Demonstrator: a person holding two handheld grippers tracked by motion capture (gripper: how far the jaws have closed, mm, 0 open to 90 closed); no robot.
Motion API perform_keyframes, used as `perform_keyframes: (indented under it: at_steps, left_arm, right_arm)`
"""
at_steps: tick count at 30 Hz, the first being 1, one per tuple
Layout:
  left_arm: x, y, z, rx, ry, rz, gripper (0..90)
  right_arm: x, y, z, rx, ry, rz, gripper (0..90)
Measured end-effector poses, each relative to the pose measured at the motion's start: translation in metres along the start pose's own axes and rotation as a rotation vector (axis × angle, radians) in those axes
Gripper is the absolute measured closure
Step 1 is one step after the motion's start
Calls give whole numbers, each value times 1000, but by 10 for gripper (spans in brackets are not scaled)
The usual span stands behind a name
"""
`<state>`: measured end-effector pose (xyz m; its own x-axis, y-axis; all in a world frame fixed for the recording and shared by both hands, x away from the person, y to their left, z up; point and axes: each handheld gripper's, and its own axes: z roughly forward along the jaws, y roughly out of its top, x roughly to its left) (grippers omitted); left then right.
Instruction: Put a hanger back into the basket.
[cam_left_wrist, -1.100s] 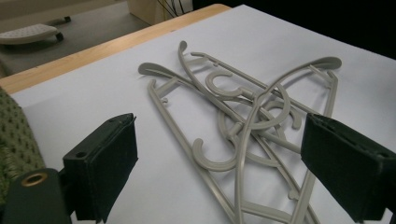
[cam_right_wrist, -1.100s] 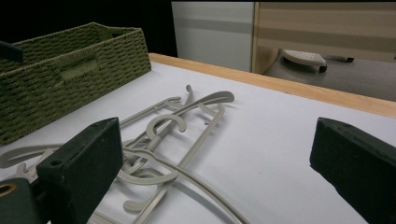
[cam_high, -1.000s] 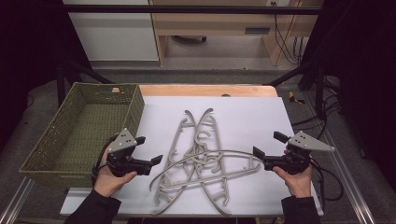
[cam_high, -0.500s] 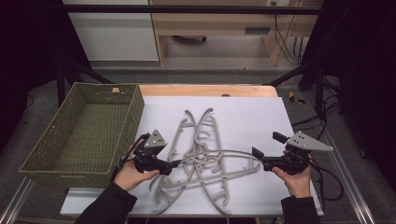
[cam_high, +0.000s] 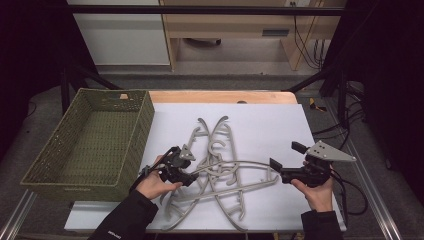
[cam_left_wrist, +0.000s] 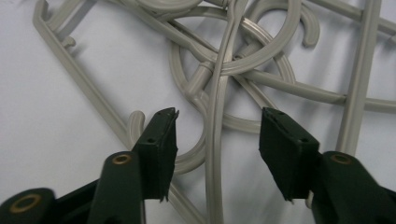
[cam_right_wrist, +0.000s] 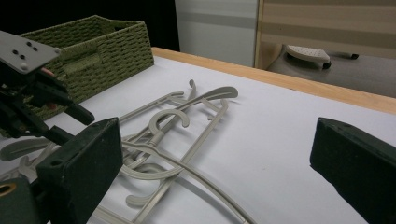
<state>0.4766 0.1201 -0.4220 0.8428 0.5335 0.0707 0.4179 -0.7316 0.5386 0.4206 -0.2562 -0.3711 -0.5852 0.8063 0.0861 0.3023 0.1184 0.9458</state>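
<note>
Hangers (cam_high: 220, 165): grey plastic, thin curved bars, tangled; overlaps hard to separate
Left gripper (cam_left_wrist: 217, 135): jaws just closing, half-open astride one bar, pads clear
Right gripper (cam_high: 274, 170): wide open, empty

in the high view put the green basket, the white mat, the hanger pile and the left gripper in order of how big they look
1. white mat
2. green basket; it rises toward the camera, so its lead over the next is unsure
3. hanger pile
4. left gripper
</note>
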Motion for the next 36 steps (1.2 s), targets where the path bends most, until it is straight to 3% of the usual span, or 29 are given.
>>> perform_keyframes:
  at_steps: [7, 11, 14, 24, 29, 32, 36]
  left_arm:
    - [2, 1, 13, 61, 12, 3, 641]
    - [0, 1, 16, 73, 38, 12, 706]
    - [-2, 1, 15, 68, 25, 18, 738]
    - [-14, -1, 11, 81, -1, 45, 774]
    - [-14, 0, 14, 67, -6, 31, 770]
    - [-14, 1, 19, 83, -12, 29, 738]
    - [-14, 2, 20, 79, -9, 17, 764]
  right_arm:
    - [0, 0, 1, 9, 5, -3, 28]
    - [0, 0, 1, 10, 6, -2, 28]
    - [0, 0, 1, 9, 5, -3, 28]
    - [1, 0, 1, 7, 1, -2, 30]
    - [1, 0, 2, 9, 5, -6, 30]
    - [1, 0, 2, 8, 4, -4, 30]
    - [1, 0, 1, 8, 7, -5, 31]
